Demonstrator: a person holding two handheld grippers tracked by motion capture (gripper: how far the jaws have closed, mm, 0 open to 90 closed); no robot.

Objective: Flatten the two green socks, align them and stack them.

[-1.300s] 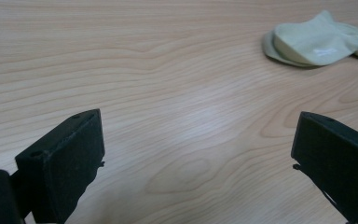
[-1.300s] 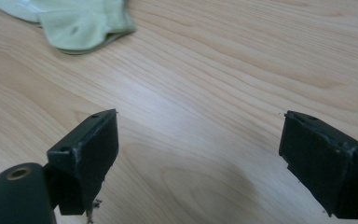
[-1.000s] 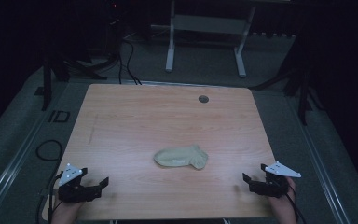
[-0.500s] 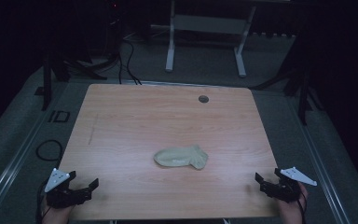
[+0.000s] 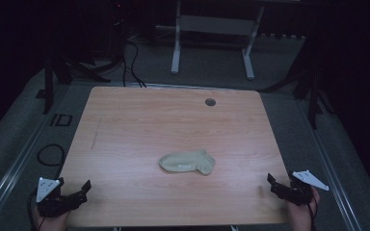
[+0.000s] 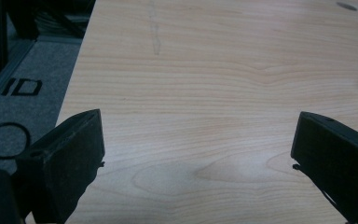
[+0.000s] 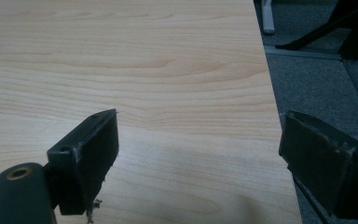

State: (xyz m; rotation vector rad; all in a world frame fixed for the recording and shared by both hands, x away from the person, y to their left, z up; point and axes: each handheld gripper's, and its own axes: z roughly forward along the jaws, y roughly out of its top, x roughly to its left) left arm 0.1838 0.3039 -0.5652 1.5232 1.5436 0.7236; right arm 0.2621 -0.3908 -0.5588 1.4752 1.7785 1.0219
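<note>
Left gripper [image 5: 79,191]: jaws wide apart, holding nothing, drawn back to the table's [image 5: 125,125] near-left corner. Right gripper [image 5: 275,185]: likewise spread and unladen, retreated to the near-right edge. Beige sock [image 5: 188,162]: lying flat mid-table, well apart from both. Judgement: the handling looks finished, sock released.

High view dim overall; room beyond table [image 5: 125,120] near black, stand legs and cables barely readable. Light falls from above onto tabletop, wood evenly lit, no glare. Sock [image 5: 188,162] casts only thin soft shadow. Picture soft and grainy (low resolution). Both gripper views brighter, wood grain sharp in mid-distance. Left gripper [image 6: 196,154] jaws and right gripper [image 7: 198,154] jaws close to lens, dark, slightly blurred, little surface detail. Faint soft shadows on wood beneath jaws. Floor at edges murky.
</note>
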